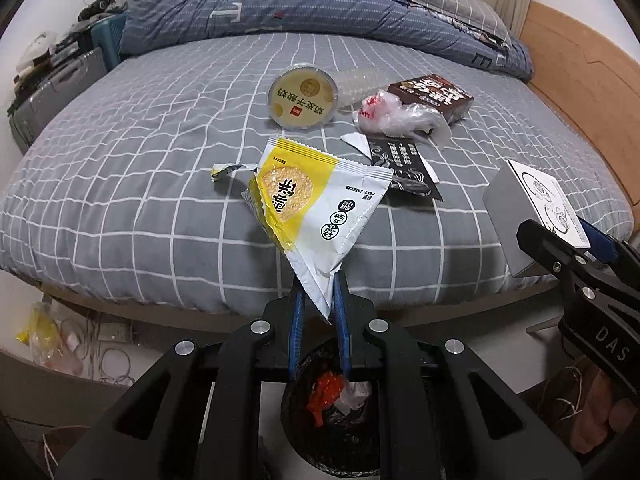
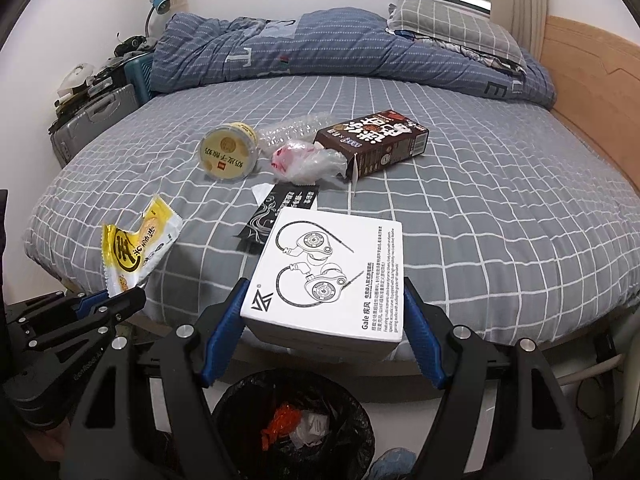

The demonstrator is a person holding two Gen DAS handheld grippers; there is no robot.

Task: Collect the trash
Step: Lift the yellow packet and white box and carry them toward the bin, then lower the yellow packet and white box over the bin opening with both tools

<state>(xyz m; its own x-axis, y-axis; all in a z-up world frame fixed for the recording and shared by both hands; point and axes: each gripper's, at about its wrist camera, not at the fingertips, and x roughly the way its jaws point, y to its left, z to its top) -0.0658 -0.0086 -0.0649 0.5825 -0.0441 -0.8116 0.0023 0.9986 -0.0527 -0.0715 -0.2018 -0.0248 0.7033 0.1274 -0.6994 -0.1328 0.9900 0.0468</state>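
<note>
My left gripper (image 1: pixel 318 286) is shut on one corner of a yellow and white snack wrapper (image 1: pixel 320 200), which hangs off the bed's front edge. Straight below stands a black-lined bin (image 1: pixel 332 420) holding orange and white rubbish. My right gripper (image 2: pixel 325 283) clamps a white earphone box (image 2: pixel 332 272) between its blue pads, above the same bin (image 2: pixel 296 420). On the grey checked bed (image 2: pixel 480 220) lie a yellow yoghurt cup (image 2: pixel 228 152), a crumpled clear bag (image 2: pixel 308 162), a brown carton (image 2: pixel 376 142), a black wrapper (image 2: pixel 276 216) and a torn wrapper strip (image 1: pixel 226 170).
A folded blue duvet (image 2: pixel 320 48) and a pillow (image 2: pixel 452 28) fill the far side of the bed. The wooden headboard (image 2: pixel 592 92) runs along the right. A grey suitcase (image 2: pixel 92 120) stands at the left. Cables and a yellow bag (image 1: pixel 80 344) lie on the floor.
</note>
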